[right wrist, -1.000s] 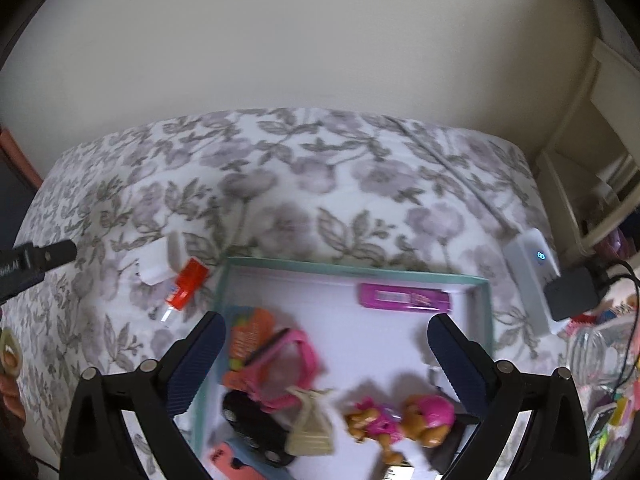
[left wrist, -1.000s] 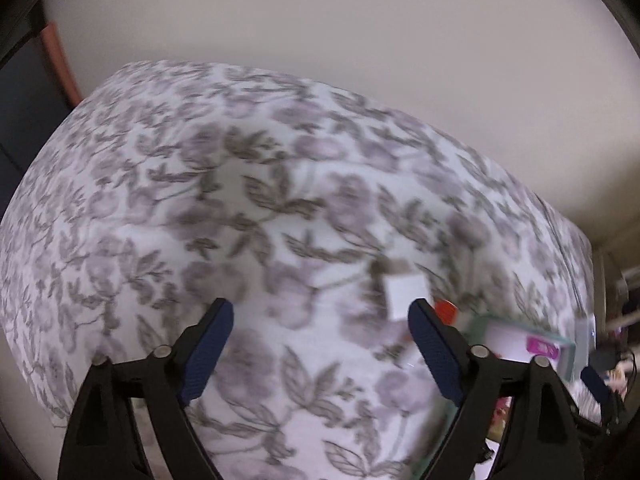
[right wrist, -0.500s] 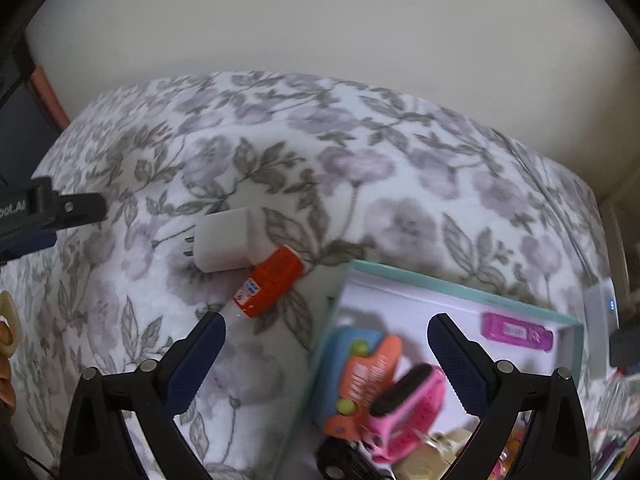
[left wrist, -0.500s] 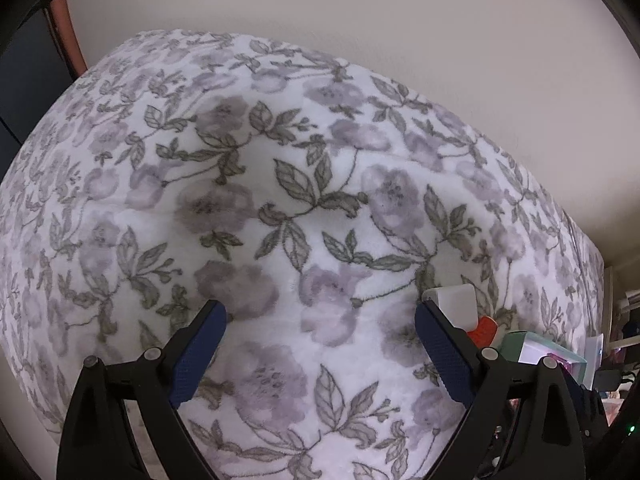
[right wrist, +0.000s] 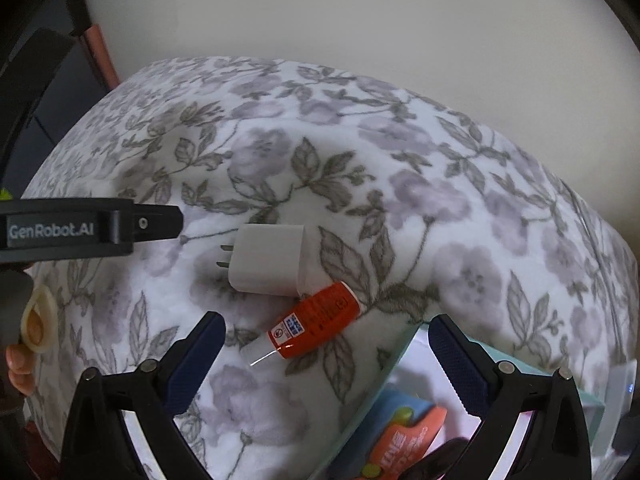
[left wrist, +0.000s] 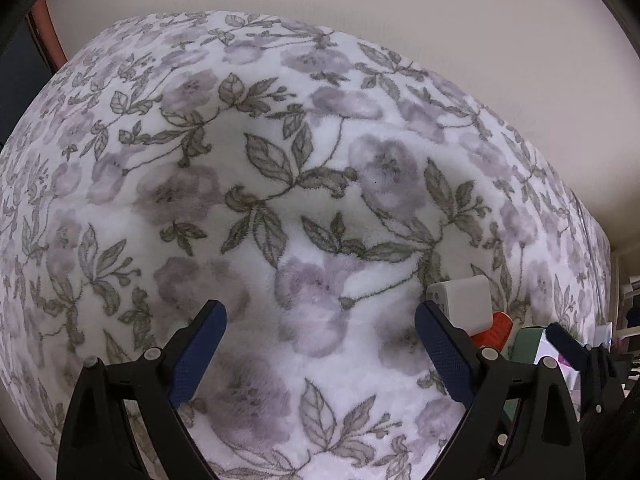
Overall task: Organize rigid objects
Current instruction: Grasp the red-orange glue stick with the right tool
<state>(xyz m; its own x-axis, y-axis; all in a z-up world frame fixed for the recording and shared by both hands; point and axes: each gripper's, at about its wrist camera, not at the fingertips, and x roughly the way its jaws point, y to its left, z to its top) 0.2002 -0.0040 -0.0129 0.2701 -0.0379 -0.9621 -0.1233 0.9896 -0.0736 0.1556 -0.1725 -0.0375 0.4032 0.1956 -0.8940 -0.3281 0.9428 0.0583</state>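
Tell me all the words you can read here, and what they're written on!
"GenRobot.AI": on the side of the left gripper, in the right wrist view.
Orange bottle: a blue and white label and a round red sign, too small to read.
Orange toy in the box: yellow letters, blurred and cut off, unreadable.
White charger: no text visible.

Soft even light, fisheye-warped edges.
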